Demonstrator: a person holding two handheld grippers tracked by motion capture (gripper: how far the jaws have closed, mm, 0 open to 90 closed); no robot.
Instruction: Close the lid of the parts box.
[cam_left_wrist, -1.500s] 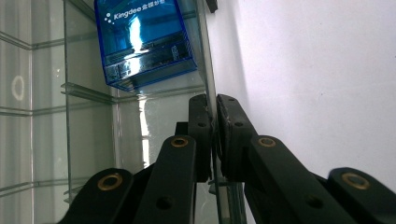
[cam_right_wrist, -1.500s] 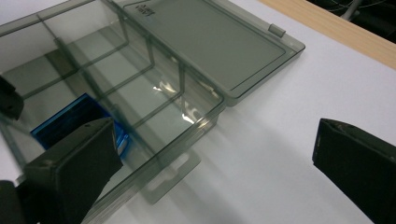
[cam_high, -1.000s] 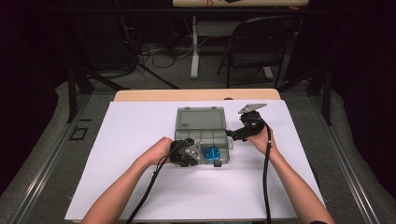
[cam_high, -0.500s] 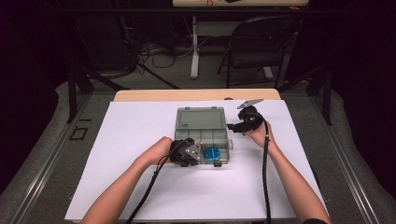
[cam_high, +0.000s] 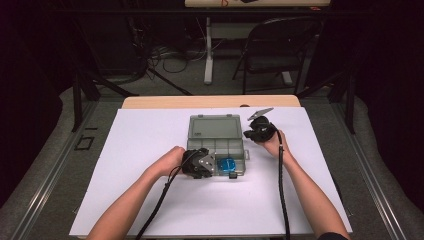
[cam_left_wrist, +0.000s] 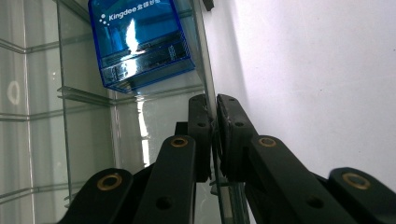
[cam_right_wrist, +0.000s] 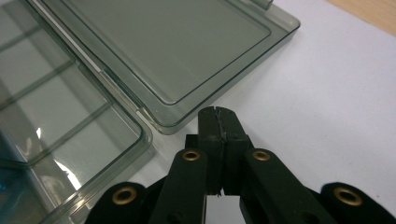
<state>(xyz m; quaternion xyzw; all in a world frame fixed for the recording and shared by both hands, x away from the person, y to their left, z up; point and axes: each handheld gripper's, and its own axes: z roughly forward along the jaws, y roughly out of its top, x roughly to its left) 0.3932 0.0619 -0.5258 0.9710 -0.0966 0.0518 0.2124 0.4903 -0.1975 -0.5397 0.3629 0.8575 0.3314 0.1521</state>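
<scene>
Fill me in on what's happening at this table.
A person works on a clear divided box with tongs in each hand. The box lies open on a white sheet, its lid folded back flat. The left tongs are shut on the box's near wall, holding it in place; a blue case sits in a compartment just beyond them. The right tongs are shut on nothing, close to the lid's corner.

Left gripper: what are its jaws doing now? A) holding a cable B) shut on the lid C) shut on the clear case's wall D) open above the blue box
C: the left gripper has its jaws shut on the clear case's wall, beside the blue box.
</scene>
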